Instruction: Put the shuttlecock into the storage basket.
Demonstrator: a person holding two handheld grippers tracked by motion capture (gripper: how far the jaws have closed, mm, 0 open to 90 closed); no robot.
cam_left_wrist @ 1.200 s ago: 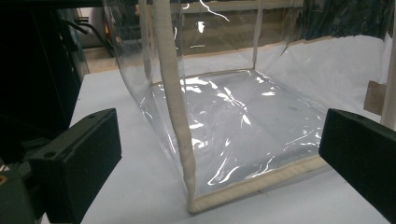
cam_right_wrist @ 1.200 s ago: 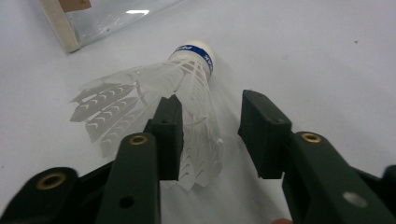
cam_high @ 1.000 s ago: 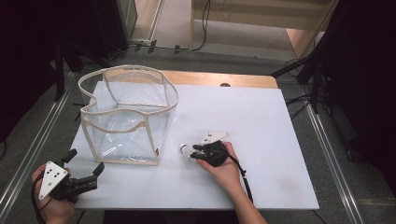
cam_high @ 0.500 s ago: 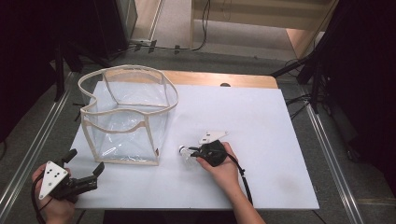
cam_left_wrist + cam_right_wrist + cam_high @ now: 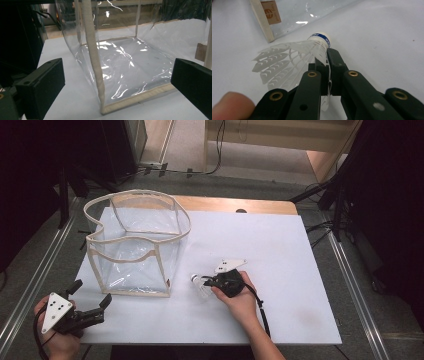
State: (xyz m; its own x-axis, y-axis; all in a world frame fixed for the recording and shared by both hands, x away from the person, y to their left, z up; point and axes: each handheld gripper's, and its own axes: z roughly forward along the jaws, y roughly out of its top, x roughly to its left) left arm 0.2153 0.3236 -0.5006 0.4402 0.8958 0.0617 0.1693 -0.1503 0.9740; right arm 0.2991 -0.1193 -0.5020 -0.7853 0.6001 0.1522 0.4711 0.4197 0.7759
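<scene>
Right gripper point(image 5: 328, 63) had just been closing; its jaws were now clenched on the skirt of the shuttlecock point(image 5: 294, 60), which lay on the white table point(image 5: 280, 270) just beside the clear bag point(image 5: 135, 245). A second earlier the jaws stood wider around it. Judged: the pick was secured, lift and drop into the bag next. Left gripper point(image 5: 87, 312) waited released near the bag's front corner, holding nothing. Count: one shuttlecock, one bag, two grippers.
</scene>
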